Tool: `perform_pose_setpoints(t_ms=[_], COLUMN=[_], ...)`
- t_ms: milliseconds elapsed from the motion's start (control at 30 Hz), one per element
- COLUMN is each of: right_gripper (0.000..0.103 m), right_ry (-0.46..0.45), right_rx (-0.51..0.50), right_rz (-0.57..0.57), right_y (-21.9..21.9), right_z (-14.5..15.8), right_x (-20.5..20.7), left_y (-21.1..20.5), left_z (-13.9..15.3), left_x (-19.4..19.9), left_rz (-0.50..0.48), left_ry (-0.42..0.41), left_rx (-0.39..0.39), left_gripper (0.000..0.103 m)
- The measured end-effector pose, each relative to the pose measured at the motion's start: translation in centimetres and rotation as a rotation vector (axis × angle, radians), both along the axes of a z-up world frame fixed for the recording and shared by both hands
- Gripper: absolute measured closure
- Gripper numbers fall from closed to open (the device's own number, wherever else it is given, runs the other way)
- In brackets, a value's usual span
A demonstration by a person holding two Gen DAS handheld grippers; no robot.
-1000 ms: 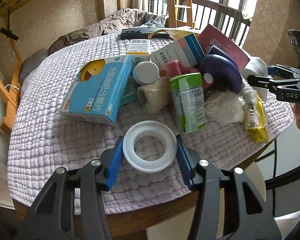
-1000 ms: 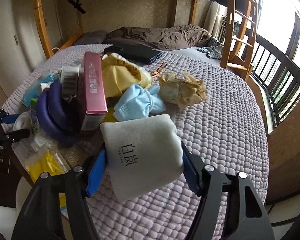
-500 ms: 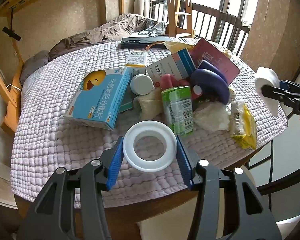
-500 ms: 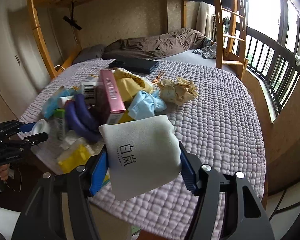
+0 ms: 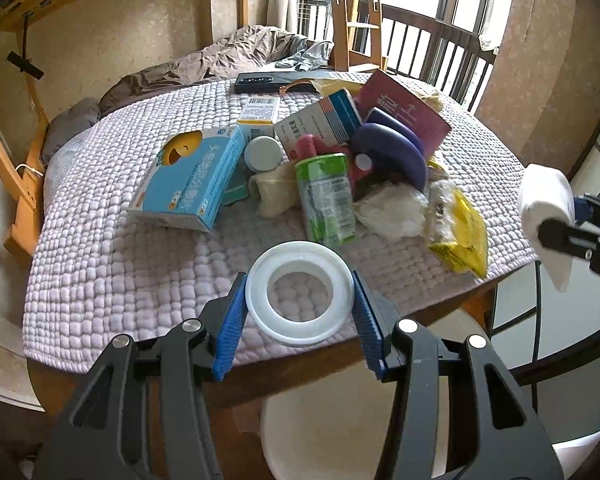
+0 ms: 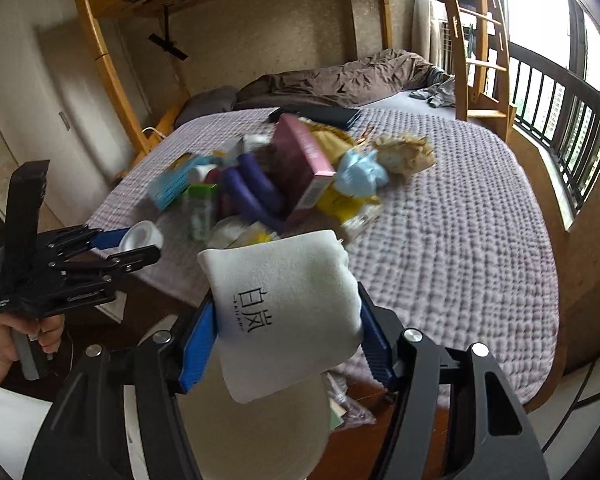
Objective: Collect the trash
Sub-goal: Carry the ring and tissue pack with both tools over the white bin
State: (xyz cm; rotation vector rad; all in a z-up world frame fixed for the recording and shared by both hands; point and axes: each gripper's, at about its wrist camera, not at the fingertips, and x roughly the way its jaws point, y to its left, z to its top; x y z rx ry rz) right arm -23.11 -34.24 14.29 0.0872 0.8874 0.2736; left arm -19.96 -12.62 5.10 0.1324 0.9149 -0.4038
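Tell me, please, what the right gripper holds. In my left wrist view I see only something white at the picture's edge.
Observer: It holds a white cloth pouch with black characters printed on it. The right gripper has a pad pressed on each side of it.
Operator: Is anything hidden behind the pink box?
Observer: Yes. A crumpled light blue mask lies against the box, on the side toward the window.
Operator: Is there anything more there?
Observer: A crumpled brown paper lies next to the mask, on the quilted cover.
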Motion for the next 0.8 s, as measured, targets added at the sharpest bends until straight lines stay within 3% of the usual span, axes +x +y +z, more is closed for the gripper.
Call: perform_pose_setpoints(t_ms=[800], right_gripper=[0.041], right_ry=[0.1], right_rx=[0.054], right_rz=[0.077], right_y=[3.5], right_z=[-2.4], right_x=[-4.5], left_y=[0.1], left_z=[-1.0], left_x=[-5.2], left_rz=[-0.046], left_ry=[0.055], left_rx=[0.0], left_gripper=[0.051])
